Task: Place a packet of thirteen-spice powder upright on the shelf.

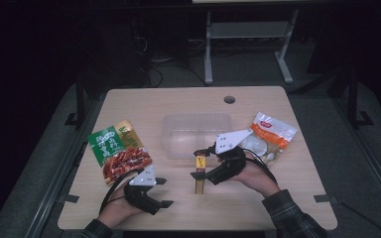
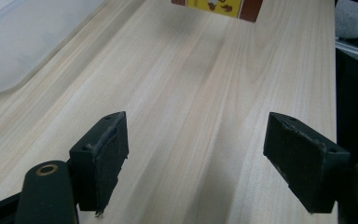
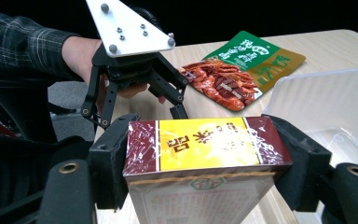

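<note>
Right gripper (image 3: pixel 205 154) clamps the stiff, light, cellophane-slick yellow-and-maroon box (image 3: pixel 200 144) across its narrow sides, while left gripper (image 2: pixel 196 154) gapes empty.

Box (image 3: pixel 205 154): lower part cut off by right gripper view's bottom edge; in left gripper view just a strip at the top edge. Clear tub (image 2: pixel 23 42) cropped top-left there. White pouch (image 1: pixel 273 136) partly hidden behind right hand (image 1: pixel 253 173); its print prob. too small to read.
</note>
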Motion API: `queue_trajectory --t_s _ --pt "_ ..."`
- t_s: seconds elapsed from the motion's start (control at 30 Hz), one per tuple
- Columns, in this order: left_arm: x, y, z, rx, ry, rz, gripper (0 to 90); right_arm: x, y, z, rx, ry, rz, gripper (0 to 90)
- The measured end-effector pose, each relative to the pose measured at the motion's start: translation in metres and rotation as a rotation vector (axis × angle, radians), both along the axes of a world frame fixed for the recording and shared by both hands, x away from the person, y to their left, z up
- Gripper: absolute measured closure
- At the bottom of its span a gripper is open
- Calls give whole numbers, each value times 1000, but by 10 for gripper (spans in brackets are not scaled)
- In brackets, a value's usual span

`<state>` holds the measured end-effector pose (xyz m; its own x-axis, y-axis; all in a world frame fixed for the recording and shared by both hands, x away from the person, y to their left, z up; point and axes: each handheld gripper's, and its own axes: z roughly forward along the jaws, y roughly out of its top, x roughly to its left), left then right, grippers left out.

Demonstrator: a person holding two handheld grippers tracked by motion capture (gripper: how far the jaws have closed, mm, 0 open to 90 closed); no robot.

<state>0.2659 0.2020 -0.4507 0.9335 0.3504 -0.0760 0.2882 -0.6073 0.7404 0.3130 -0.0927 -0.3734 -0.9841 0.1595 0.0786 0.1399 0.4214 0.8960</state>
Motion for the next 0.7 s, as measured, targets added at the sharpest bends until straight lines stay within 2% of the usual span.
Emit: queue_trajectory --t_s 0.17,0.4,0.7 --pt "0 0 0 6 -8 0 217 3 -2 3 -5 -9 -8 307" --pt "0 0 -1 1 -5 -1 219 16 -4 18 -8 -39 -5 307" --pt "2 1 0 19 -9 -13 221 33 -4 35 -12 -61 -6 307"
